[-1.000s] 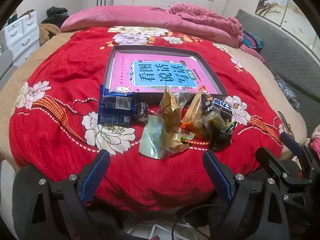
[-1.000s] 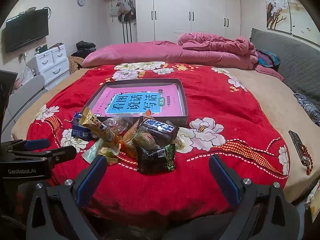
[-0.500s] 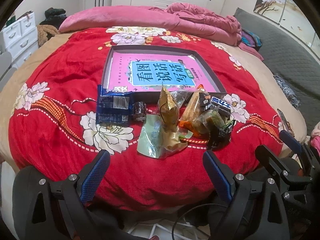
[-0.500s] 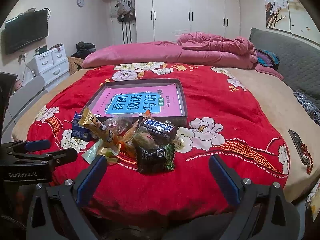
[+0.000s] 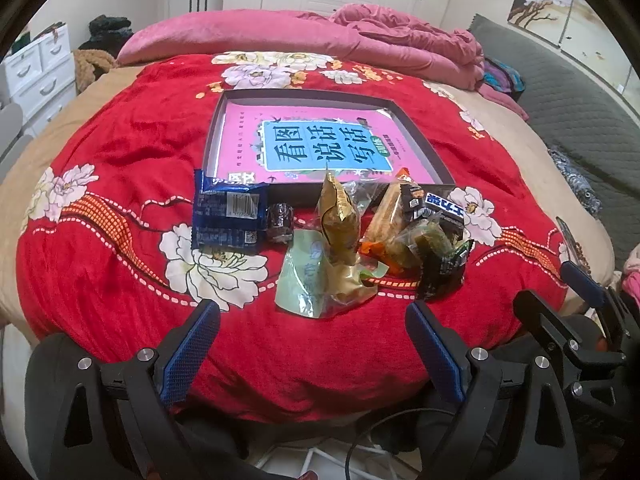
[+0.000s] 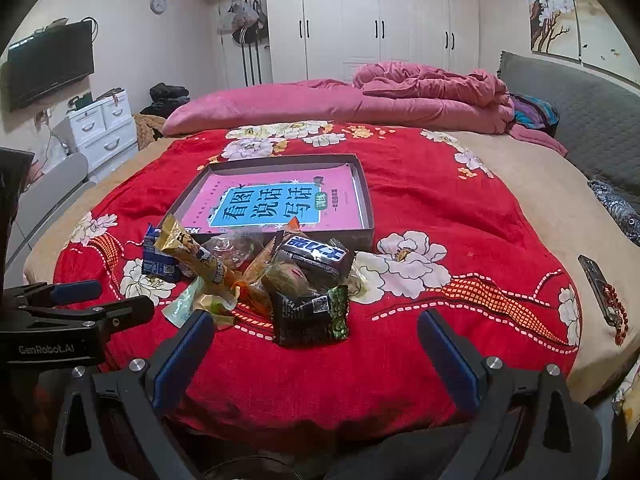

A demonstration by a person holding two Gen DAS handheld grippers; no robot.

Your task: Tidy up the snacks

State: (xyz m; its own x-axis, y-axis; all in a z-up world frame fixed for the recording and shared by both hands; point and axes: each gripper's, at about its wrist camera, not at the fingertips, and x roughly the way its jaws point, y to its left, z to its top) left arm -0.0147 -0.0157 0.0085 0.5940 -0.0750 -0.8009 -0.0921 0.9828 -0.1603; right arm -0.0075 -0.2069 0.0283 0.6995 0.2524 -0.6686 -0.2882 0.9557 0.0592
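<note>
A pile of wrapped snacks lies on the red flowered blanket (image 5: pixel 120 272) in front of a shallow dark tray (image 5: pixel 420 148) that holds a pink book (image 5: pixel 312 148). The pile has a blue packet (image 5: pixel 228 220), a gold packet (image 5: pixel 340 220), a pale green pouch (image 5: pixel 308 280) and a dark green-edged packet (image 6: pixel 310 316). My left gripper (image 5: pixel 312 320) is open and empty, just short of the pile. My right gripper (image 6: pixel 316 332) is open and empty, near the dark packet; the tray (image 6: pixel 366 200) is beyond.
A pink duvet (image 6: pixel 360 100) and pillows lie at the bed's far side. A remote with beads (image 6: pixel 600 288) lies at the right edge. A white drawer unit (image 6: pixel 104 128) and wall TV (image 6: pixel 48 64) stand left. A grey padded headboard (image 6: pixel 592 120) is right.
Both grippers have drifted slightly closer to the snack pile. Nothing on the bed has moved.
</note>
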